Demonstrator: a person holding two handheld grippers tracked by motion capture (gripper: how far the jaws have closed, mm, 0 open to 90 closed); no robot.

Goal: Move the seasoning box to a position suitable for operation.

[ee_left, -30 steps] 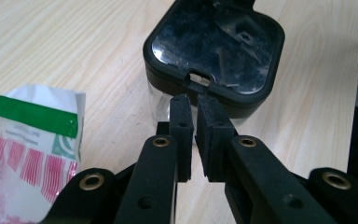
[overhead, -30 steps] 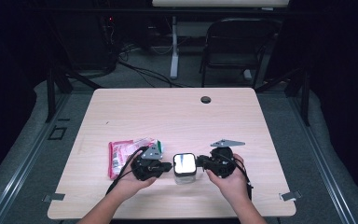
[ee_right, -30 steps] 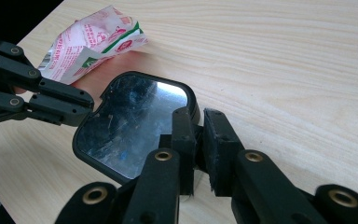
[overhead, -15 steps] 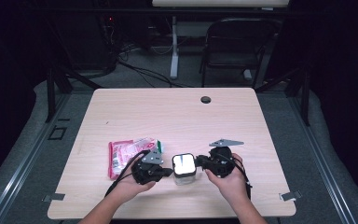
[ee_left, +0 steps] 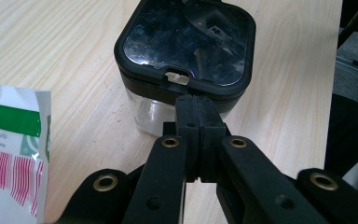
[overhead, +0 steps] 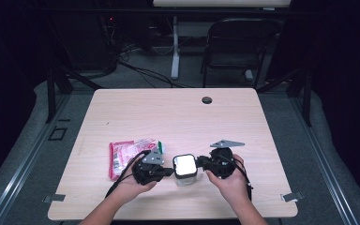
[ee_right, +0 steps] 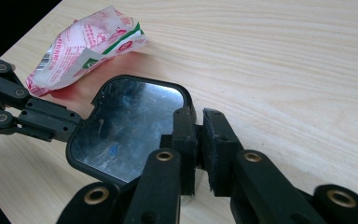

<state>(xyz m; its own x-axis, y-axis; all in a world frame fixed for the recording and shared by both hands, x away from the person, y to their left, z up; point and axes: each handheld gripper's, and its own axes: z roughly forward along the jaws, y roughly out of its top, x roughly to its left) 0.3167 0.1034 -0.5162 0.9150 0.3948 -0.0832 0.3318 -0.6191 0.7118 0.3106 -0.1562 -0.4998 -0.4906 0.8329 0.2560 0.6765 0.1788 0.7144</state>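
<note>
A small clear container (overhead: 185, 166) with a black-rimmed, glossy lid (ee_left: 186, 37) stands near the table's front edge. My left gripper (overhead: 170, 171) is at its left side, jaws pressed together and touching the lid's rim just under a small clear tab (ee_left: 177, 77). In its own view the left gripper (ee_left: 198, 105) holds nothing. My right gripper (overhead: 200, 164) is at the container's right side. Its jaws (ee_right: 198, 121) are nearly together over the edge of the lid (ee_right: 126, 130). The left gripper's fingers (ee_right: 51, 123) show across the lid.
A red, white and green snack packet (overhead: 126, 154) lies flat just left of the left gripper, also seen as the packet (ee_right: 88, 44). The wooden table (overhead: 178, 117) has a black grommet hole (overhead: 207, 100) at the back. A chair (overhead: 239, 47) stands behind it.
</note>
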